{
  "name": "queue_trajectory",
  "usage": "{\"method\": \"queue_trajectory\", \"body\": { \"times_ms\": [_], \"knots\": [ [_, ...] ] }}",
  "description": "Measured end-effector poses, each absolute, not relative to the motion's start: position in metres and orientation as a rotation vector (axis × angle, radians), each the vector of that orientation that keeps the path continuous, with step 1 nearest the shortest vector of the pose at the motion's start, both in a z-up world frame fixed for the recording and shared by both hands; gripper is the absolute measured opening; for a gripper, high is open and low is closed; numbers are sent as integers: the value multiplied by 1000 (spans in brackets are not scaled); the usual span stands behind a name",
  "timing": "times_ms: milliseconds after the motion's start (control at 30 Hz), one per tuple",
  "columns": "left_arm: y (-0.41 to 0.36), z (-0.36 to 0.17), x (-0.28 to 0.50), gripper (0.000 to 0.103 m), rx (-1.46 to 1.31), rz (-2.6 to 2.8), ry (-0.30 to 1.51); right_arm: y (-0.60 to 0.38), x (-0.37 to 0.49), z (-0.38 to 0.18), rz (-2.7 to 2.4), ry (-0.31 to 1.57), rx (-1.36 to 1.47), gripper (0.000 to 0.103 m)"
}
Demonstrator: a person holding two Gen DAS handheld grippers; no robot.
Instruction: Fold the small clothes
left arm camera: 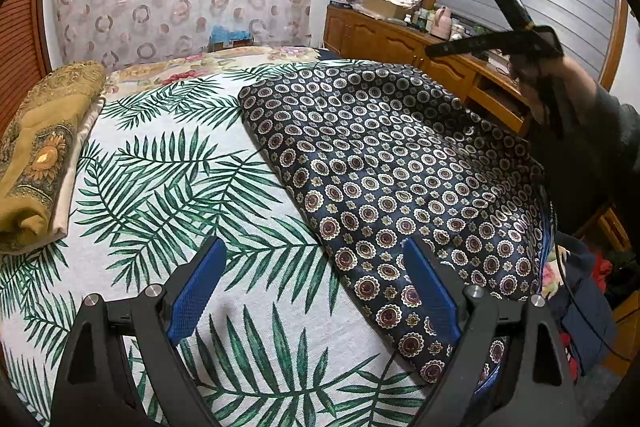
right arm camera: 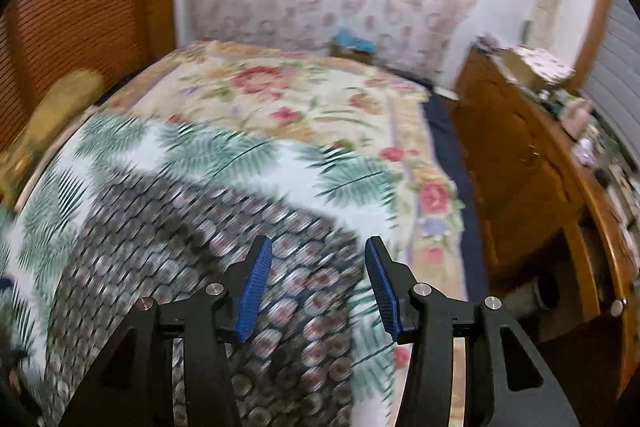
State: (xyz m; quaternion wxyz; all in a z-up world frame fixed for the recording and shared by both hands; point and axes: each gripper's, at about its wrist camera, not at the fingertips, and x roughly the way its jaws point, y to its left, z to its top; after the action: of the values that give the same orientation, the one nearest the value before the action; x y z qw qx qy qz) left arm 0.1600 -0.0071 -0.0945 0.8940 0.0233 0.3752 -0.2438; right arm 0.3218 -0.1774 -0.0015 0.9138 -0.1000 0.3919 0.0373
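My left gripper (left arm camera: 312, 287) hangs with jaws wide apart and empty, low over the palm-leaf bedspread (left arm camera: 160, 167); the right gripper (right arm camera: 316, 291) is raised above the bed, jaws apart too, gripping nothing. The navy medallion-print garment (left arm camera: 380, 167) lies on that spread, apparently folded over once, its near end running to the bed's edge. My worry: pinching bedspread along with the slippery-looking cloth would drag both; a one-layer grab could undo the fold, or let the near end slide off. A folded mustard cloth (left arm camera: 36, 155) sits well clear at left; the wooden dresser (left arm camera: 400, 43) crowds the right side
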Motion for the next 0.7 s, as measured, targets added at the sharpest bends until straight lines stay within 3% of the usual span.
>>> {"method": "queue_trajectory", "body": {
  "times_ms": [300, 333, 367, 400, 700],
  "knots": [
    [-19, -100, 158, 90, 77, -519, 794, -163, 335, -63, 147, 963, -270, 50],
    [-19, -100, 158, 90, 77, -519, 795, -166, 341, -67, 138, 970, -265, 46],
    [-18, -100, 158, 90, 76, -518, 796, -170, 345, -72, 128, 973, -257, 33],
    [-18, -101, 158, 90, 75, -517, 797, -174, 350, -76, 118, 978, -251, 26],
    [-22, -104, 156, 90, 81, -524, 809, -229, 354, -72, -67, 930, -172, 27]
  ]
}}
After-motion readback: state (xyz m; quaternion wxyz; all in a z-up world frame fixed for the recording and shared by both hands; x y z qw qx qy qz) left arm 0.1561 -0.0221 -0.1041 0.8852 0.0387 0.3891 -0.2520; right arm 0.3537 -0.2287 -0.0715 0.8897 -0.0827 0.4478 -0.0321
